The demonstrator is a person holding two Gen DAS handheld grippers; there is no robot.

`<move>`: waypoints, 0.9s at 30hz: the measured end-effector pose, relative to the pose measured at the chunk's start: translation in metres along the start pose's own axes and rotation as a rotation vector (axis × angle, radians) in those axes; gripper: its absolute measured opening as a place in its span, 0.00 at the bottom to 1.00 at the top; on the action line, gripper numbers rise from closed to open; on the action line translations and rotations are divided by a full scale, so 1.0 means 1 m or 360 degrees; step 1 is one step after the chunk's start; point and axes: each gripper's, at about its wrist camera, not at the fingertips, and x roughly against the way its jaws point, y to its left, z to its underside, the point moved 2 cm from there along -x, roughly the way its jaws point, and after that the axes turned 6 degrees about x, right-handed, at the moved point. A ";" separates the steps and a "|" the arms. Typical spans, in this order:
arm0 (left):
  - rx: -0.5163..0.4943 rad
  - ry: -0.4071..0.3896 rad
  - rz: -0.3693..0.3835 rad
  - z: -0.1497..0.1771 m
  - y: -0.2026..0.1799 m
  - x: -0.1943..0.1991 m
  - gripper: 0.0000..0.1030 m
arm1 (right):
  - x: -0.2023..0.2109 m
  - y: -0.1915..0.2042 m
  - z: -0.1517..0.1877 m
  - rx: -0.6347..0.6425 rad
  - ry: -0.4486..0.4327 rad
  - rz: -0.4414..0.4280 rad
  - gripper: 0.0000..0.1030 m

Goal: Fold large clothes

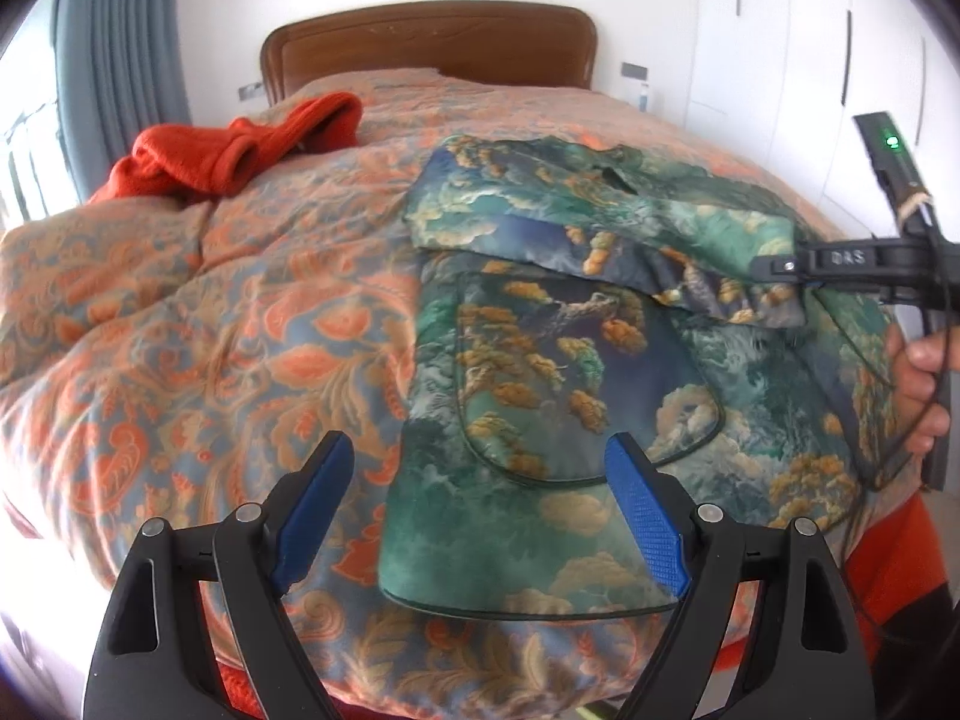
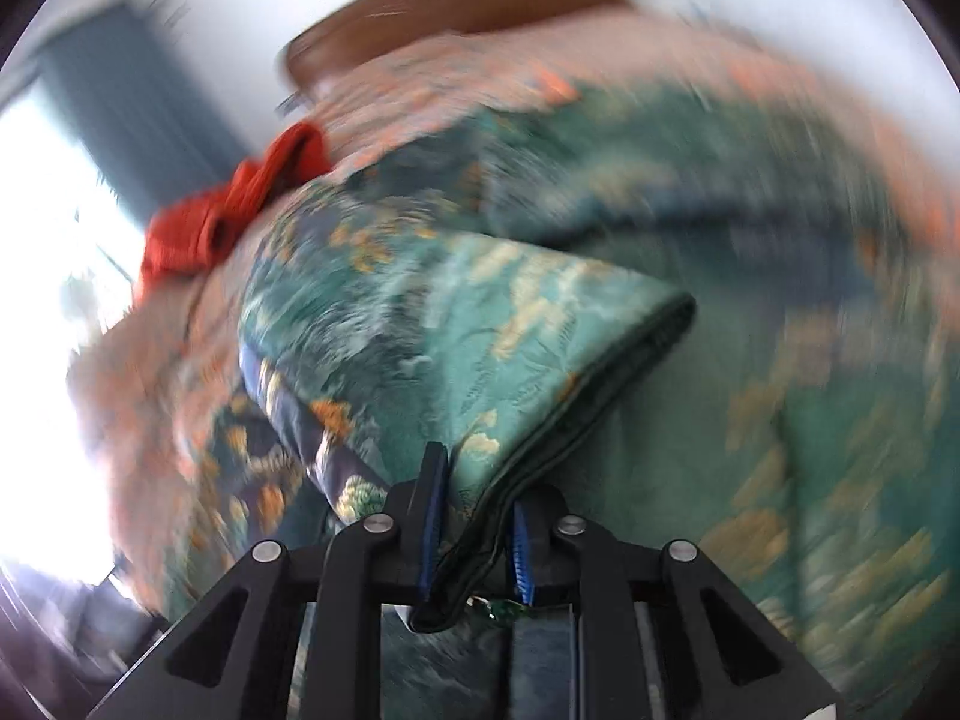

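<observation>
- Bedroom, patterned orange quilt (image 1: 180,312) on bed, wooden headboard (image 1: 429,42) behind.
- Right gripper (image 2: 474,516) clamped on dark-piped edge of green printed garment (image 1: 558,360), fold lifted; view blurred.
- Left gripper (image 1: 480,504) spread wide, empty, above garment's near hem.
- Orange sweater (image 1: 240,147) bunched far left, well apart.

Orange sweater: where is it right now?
The orange sweater lies bunched on the bedspread at upper left of the left wrist view, near the headboard, apart from the green patterned garment.
</observation>
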 end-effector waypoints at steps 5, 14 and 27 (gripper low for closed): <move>0.0064 -0.0015 0.0000 -0.005 0.007 0.000 0.84 | 0.022 0.026 -0.016 0.0422 -0.0101 0.0122 0.15; 0.0061 -0.0010 0.0000 -0.007 0.007 0.003 0.84 | 0.038 0.000 -0.089 0.0604 -0.0305 0.0345 0.13; 0.0056 0.0010 0.0060 -0.052 -0.002 -0.008 0.87 | -0.096 -0.101 -0.155 0.0140 -0.0066 0.0333 0.14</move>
